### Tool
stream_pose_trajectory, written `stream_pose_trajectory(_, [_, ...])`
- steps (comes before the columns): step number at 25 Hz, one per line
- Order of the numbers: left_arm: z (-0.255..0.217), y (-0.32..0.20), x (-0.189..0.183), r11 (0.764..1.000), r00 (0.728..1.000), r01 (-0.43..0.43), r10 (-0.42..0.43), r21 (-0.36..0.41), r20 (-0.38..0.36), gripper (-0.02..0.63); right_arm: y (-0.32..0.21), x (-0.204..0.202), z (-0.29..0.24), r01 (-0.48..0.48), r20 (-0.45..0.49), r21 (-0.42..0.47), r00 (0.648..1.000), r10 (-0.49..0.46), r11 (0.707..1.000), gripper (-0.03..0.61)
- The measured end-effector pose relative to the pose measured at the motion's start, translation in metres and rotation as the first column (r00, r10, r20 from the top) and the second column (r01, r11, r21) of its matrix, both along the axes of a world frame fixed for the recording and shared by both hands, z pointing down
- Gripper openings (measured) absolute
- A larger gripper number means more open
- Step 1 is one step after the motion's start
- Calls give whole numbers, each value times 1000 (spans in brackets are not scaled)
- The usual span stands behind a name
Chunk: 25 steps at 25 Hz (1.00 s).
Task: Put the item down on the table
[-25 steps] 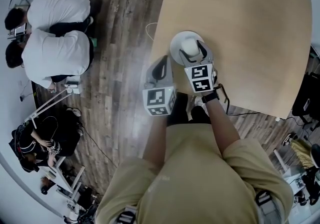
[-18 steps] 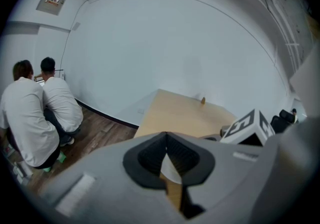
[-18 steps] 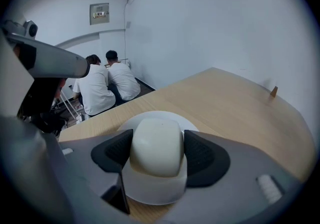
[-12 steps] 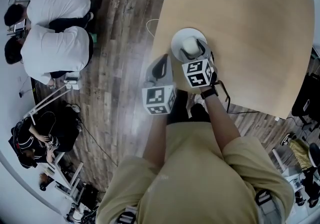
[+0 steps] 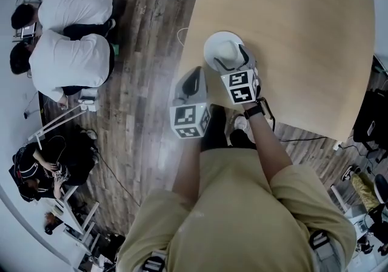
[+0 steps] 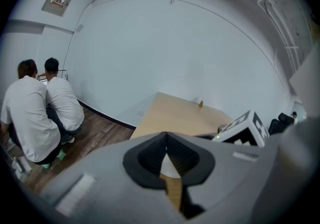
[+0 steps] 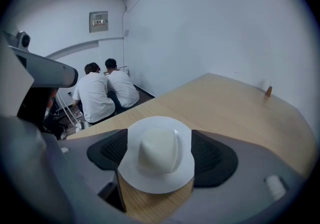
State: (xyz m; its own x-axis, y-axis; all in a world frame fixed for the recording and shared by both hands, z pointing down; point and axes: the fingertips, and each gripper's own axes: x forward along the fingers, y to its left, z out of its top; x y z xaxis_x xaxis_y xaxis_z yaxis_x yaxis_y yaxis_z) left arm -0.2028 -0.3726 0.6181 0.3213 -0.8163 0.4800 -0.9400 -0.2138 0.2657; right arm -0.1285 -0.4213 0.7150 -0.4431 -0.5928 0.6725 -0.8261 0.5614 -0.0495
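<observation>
The right gripper (image 5: 230, 62) has crept a little closer to the hat (image 5: 223, 51) than it was a second ago, its marker cube (image 5: 242, 86) now nearer the brim; the hat itself has kept its place on the table (image 5: 291, 34), close to the near-left edge; the left gripper (image 5: 194, 77) has hardly moved.

In the right gripper view the right gripper (image 7: 161, 154) stands with its jaws wide apart, one dark ribbed pad (image 7: 107, 152) on each side of the hat (image 7: 157, 153); the brim's edges overlap the pads as seen from there, and whether they actually touch cannot be told; bare table (image 7: 225, 103) shows under the brim's near edge.

The left gripper (image 6: 166, 140) has its jaws brought together, tips meeting, nothing between them; it hangs just off the table's left edge, above the wooden floor (image 5: 145, 83), beside the right gripper but apart from it; the right one's marker cube (image 6: 245, 130) shows at its side.

The hat is small and white, with a flat round brim and a raised, dented crown; it sits upright, crown up.

Farther out, the table is pale wood and bare but for a small brown object (image 7: 268, 91) at its far edge; two people in white shirts (image 5: 70, 59) crouch side by side on the floor, well apart from the table.
</observation>
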Motion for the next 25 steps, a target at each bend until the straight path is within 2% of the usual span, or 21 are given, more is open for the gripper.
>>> stream_pose_trajectory(5, [-20, 20, 10, 999, 1000, -8, 7, 44, 8, 2, 21, 10, -30, -39, 98, 46, 995, 34, 998, 393])
stream_pose_trajectory(11, [-50, 46, 26, 995, 999, -16, 13, 97, 37, 2, 59, 34, -60, -71, 122, 69, 991, 63, 995, 358])
stream_pose_trajectory(16, [-69, 74, 42, 991, 998, -40, 33, 131, 56, 2, 96, 48, -85, -55, 138, 78, 989, 43, 995, 325])
stream_pose_trajectory(25, [-106, 119, 60, 982, 993, -43, 22, 184, 117, 2, 132, 84, -153, -67, 187, 185, 982, 31, 981, 256])
